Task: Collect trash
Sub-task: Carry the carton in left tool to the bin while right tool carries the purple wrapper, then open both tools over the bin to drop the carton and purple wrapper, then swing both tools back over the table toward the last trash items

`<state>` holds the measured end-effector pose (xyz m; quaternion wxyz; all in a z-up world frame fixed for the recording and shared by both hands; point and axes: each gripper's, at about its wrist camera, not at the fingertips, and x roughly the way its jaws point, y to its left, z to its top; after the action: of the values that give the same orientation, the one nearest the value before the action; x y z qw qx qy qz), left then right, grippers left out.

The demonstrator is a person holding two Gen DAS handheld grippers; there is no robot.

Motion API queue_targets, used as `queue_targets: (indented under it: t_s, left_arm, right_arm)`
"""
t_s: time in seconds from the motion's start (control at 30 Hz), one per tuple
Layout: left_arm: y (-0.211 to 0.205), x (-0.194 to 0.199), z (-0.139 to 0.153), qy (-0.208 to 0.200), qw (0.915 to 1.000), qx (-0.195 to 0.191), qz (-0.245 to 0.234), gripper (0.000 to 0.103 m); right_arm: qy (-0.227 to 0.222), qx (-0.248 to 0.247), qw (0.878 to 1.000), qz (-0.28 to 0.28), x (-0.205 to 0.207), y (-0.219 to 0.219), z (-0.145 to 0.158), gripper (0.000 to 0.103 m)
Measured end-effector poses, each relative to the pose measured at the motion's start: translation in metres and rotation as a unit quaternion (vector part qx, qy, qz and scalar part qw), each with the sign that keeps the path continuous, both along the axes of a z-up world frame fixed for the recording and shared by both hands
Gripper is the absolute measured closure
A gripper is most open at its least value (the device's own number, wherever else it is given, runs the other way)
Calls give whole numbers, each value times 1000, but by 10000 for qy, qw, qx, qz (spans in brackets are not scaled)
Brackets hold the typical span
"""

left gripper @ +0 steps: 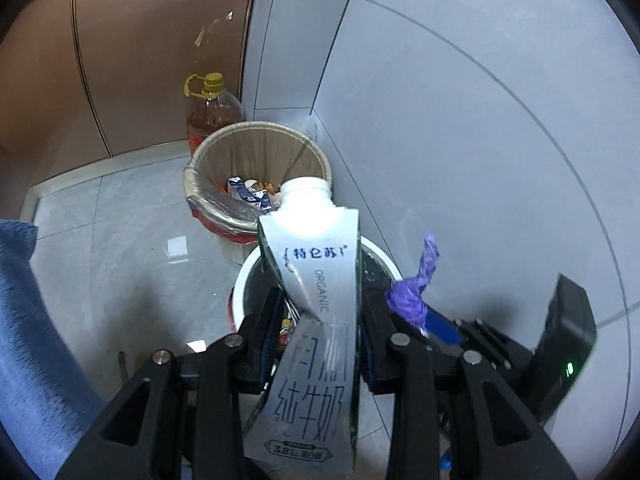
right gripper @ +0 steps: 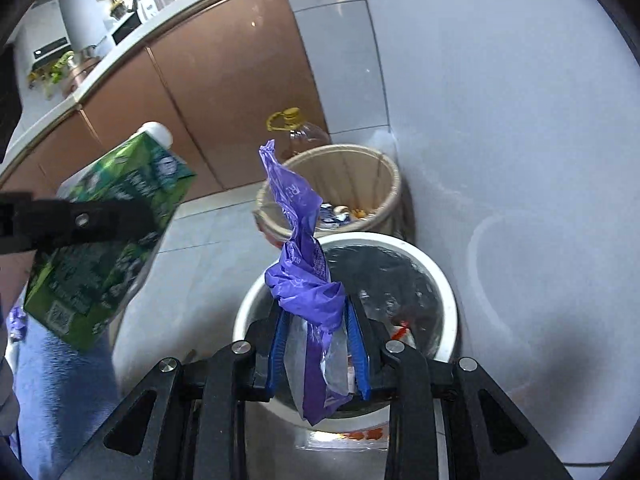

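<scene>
Holding a milk carton [left gripper: 316,320] in my left gripper [left gripper: 322,320], pads clamped on its crumpled middle, cap end over the white bin [left gripper: 248,276]. My right gripper [right gripper: 318,344] grips a twisted purple bag [right gripper: 306,276] above that same bin. A tan bin [left gripper: 260,132] with scraps stands just behind, by the wall.

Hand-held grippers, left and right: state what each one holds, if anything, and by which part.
Left hand-held gripper: crumpled milk carton, pinched across its middle, cap end forward. Right hand-held gripper: twisted purple plastic wrapper, clamped at its lower part.
</scene>
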<state>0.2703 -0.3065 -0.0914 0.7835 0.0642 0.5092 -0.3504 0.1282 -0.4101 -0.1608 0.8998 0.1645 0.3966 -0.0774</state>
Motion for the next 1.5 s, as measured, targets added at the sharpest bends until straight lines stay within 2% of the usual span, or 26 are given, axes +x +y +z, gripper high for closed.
queue_targets:
  t_s: [0.03,0.1,0.17,0.2,0.33,0.63,0.9,1.13,1.33,1.4,1.43,1.5]
  left_arm:
    - [-4,3,-4,71,10000,5,-3,71]
    - [-15,6,-14,210,9998,30,23,68]
    - [-21,8,-21,254,9997,51,39,56]
    - [-23,9,-24,262,9996,30,69,55]
    - [-18,12,-22,381,9990,-162,167,55]
    - [21,-5,9,31,9984,-445,351,55]
    - [82,-41,58,-536,9928,-835,678,55]
    - [144,-84,105,-1348,9788,-1070,1113,55]
    - [192,-121,137,-1899,9673,-926,1403,54]
    - [206,-132,146,-2048,9630,-877,1514,43]
    - [215,-139,152,-2139,9595,-865,1615,33]
    - [233,-153,163,-2328,9521,-919,1758,31]
  right_arm:
    - [23,-16,10000,-37,1,-1,-1,74]
    - [74,-50,9999,-139,-4,-3,-3,64]
    - [94,-71,9996,-247,-9,-6,-4,58]
    - [116,-88,9995,-292,-11,-8,-5,56]
    - [162,-104,9992,-358,-17,-8,-4,55]
    - [-35,-107,9997,-210,-16,10,15,53]
    - [-473,-252,9985,64,-28,47,60,49]
    - [-905,-412,9946,291,-40,76,102,46]
    - [-1303,-590,9883,533,-56,104,140,42]
    - [-1419,-648,9857,632,-62,114,151,39]
    - [-1493,-681,9840,689,-65,120,158,38]
    - [-1602,-716,9814,777,-71,129,168,35]
